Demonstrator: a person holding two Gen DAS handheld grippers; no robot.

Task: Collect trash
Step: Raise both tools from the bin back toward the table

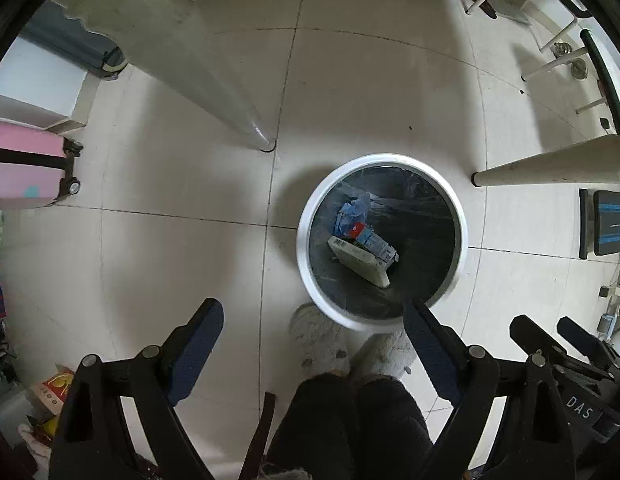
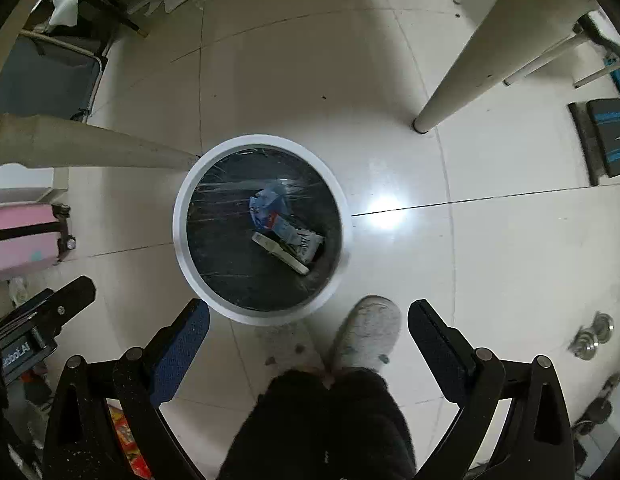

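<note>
Bin (image 1: 306, 240): round, white rim, black liner, holding my crumpled trash (image 1: 363, 248).
Floor (image 1: 170, 264): glossy tile beside bin.
Fingers: I see both grippers, left (image 1: 313, 354) and right (image 2: 308, 354), spread, empty.

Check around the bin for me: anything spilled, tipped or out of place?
Nothing stands out. The white bin stands upright with the trash, a flat white box and blue wrappers, inside its liner. Both the left hand-held gripper and the right hand-held gripper are open and empty.

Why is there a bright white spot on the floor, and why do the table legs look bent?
Right wrist view: a lamp's glare on the shiny floor, right of the bin. Both views: the fisheye lens splays the table legs and darkens the corners.
</note>
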